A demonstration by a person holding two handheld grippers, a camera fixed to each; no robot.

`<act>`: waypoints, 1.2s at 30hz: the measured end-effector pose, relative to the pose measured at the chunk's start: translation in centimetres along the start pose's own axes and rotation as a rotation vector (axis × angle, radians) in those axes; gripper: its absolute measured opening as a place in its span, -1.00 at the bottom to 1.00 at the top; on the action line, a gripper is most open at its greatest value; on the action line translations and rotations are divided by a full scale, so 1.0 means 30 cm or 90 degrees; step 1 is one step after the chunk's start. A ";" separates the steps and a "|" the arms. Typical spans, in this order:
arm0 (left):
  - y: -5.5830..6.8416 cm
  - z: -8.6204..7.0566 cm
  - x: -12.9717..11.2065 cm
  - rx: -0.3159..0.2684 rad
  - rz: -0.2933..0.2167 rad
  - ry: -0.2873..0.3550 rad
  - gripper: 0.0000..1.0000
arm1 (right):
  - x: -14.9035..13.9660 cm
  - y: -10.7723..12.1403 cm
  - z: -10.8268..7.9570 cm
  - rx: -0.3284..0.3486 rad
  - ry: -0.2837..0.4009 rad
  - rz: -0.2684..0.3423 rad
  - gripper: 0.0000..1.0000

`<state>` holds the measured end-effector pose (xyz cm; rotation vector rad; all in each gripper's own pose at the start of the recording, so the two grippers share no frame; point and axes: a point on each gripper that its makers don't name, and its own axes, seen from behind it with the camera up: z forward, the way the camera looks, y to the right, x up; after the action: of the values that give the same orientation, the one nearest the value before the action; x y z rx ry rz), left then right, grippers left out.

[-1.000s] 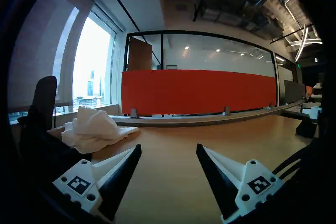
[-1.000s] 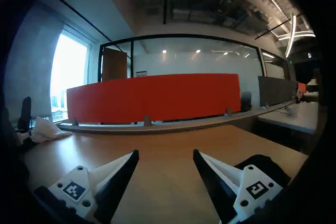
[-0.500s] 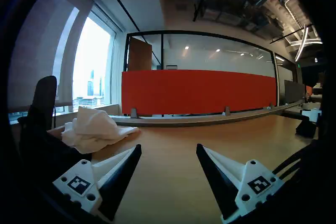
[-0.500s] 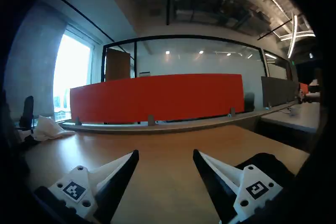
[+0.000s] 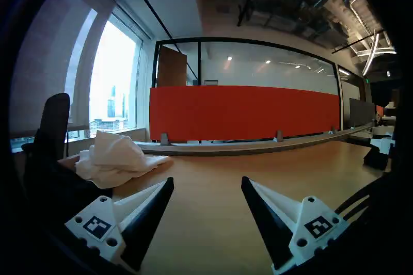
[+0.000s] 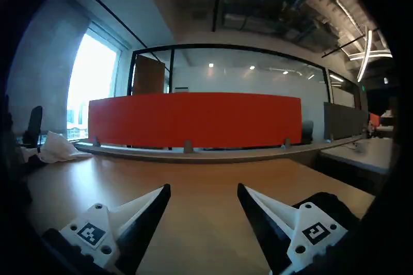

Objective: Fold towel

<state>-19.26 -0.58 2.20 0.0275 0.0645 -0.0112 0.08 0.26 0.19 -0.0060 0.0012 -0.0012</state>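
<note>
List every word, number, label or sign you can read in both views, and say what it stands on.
No text is readable.
Black-and-white square markers on the fingers of the left hand-held gripper and the right hand-held gripper: coded patterns, no letters.
Small white sign on the glass wall behind the desk: too small to read.

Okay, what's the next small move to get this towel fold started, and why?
Probably ease the left gripper forward and to its left, toward the towel. The towel lies in a crumpled heap on the wooden table, untouched, and looks nearer to this gripper than to the right gripper. Both grippers are open and empty.
</note>
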 end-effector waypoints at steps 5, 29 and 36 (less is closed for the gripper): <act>-0.001 0.001 0.001 0.000 0.000 0.000 0.94 | 0.004 -0.001 -0.001 -0.001 0.000 0.000 1.00; -0.004 -0.003 0.004 0.000 0.000 0.000 0.94 | -0.002 -0.004 -0.007 0.002 -0.001 0.001 1.00; -0.004 -0.003 0.004 0.000 0.000 0.000 0.94 | -0.002 -0.004 -0.007 0.002 -0.001 0.000 1.00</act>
<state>-19.15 -0.70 2.10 0.0275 0.0642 -0.0112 0.01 0.13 -0.02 -0.0033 -0.0003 -0.0005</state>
